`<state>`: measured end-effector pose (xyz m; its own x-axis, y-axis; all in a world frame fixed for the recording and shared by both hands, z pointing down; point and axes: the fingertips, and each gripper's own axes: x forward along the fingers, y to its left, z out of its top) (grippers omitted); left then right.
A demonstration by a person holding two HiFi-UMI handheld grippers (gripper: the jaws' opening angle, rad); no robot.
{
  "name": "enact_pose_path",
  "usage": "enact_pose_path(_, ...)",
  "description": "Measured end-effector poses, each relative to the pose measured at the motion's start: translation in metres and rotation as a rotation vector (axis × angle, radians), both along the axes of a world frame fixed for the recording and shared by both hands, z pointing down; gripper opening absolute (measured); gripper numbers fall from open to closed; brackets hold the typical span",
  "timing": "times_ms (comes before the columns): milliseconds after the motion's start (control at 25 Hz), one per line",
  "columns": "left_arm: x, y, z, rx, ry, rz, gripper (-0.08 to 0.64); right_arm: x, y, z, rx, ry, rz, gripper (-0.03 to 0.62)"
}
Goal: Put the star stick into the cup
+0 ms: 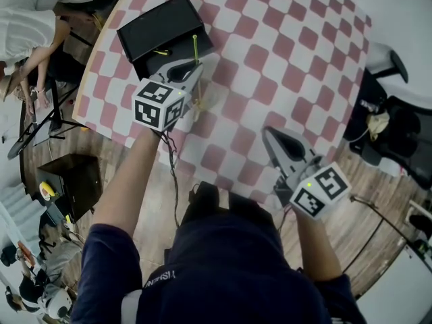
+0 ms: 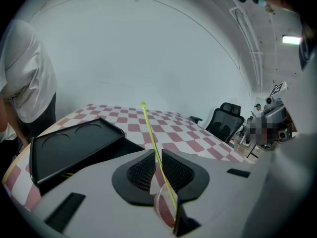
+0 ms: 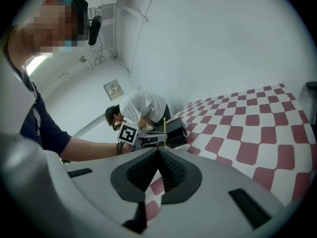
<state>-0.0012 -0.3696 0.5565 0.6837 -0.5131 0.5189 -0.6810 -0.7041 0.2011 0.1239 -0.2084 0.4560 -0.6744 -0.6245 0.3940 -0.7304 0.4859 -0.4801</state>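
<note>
My left gripper [image 1: 192, 69] is shut on a thin yellow stick [image 1: 195, 49] that stands nearly upright, its knobbed top above the jaws. In the left gripper view the stick [image 2: 150, 133] passes between the closed jaws [image 2: 157, 155], and its lower end reaches the rim of a clear cup [image 2: 166, 207] right beneath them. That cup [image 1: 204, 103] is faint on the checkered table [image 1: 290, 39] in the head view. The star end is hidden. My right gripper [image 1: 271, 135] hovers shut and empty over the table's near edge, jaws [image 3: 158, 152] closed on nothing.
A black tray box [image 1: 162, 32] sits just beyond the left gripper, at the table's far left. A person in a white shirt [image 1: 34, 19] bends beside that corner. An office chair [image 2: 225, 120] stands past the table's far side. Cables and gear [image 1: 378, 123] lie at the right.
</note>
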Motion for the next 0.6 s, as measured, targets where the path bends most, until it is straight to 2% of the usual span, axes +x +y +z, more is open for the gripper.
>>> enact_pose_path(160,0.000,0.004,0.005,-0.020,-0.009,0.010,0.101,0.000,0.002,-0.001,0.003,0.000,0.001,0.009)
enact_pose_path(440,-0.012,0.010,-0.003,-0.012,0.010,-0.022,0.107,-0.007,0.004,-0.005,0.010,0.003,-0.003,0.009)
enact_pose_path(600,-0.019,0.020,-0.017,-0.002,0.046,-0.039,0.107,-0.012,0.005,-0.009,0.028,0.013,-0.006,0.009)
